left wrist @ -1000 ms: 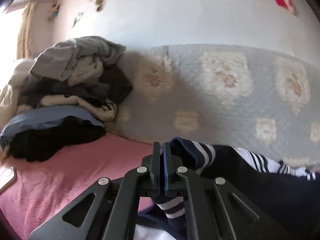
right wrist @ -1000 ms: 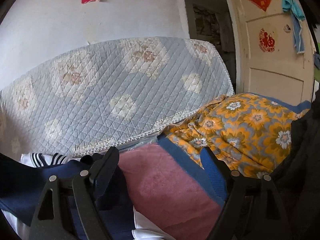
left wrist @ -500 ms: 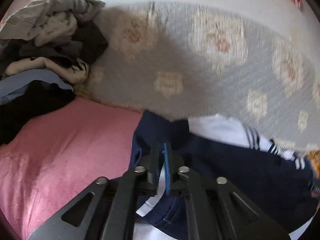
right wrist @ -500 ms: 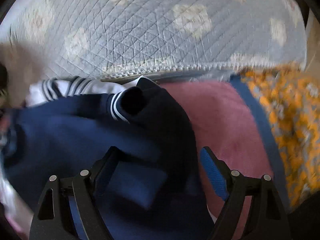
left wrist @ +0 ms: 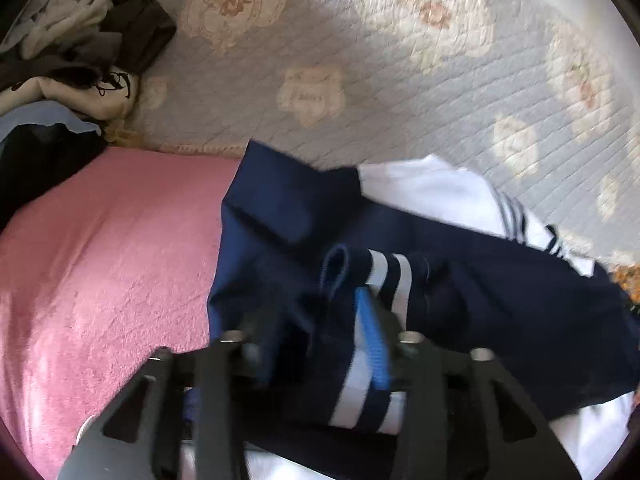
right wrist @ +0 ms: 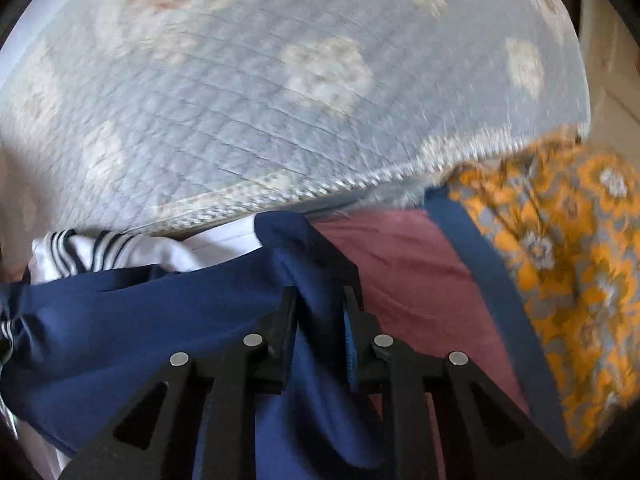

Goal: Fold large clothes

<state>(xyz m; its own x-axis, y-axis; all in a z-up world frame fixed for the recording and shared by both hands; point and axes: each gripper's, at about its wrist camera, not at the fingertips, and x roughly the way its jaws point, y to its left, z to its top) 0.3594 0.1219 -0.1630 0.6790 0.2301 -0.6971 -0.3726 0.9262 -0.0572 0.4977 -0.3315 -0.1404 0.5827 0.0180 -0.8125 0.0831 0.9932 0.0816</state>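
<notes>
A navy and white sailor-style garment [left wrist: 288, 208] lies crumpled on the pink blanket [left wrist: 100, 260]. Its navy cuff with white stripes [left wrist: 384, 276] sits loosely between the jaws of my left gripper [left wrist: 320, 320], which are opening and do not press on it. In the right wrist view the same garment [right wrist: 140, 312] spreads to the left. My right gripper [right wrist: 320, 308] is closing, and a raised fold of the navy cloth [right wrist: 316, 280] is pinched between its fingers. The white striped collar [right wrist: 80, 248] shows at the far left.
A quilted grey-blue cover with flower patches [left wrist: 360, 80] rises behind the garment. A pile of mixed clothes [left wrist: 60, 40] is heaped at the back left. An orange floral blanket with a blue border [right wrist: 560, 240] lies to the right of the pink blanket [right wrist: 400, 272].
My left gripper has tipped downward and its jaws have parted from the striped cuff. My right gripper has swung left over the garment and closed from wide open onto a navy fold.
</notes>
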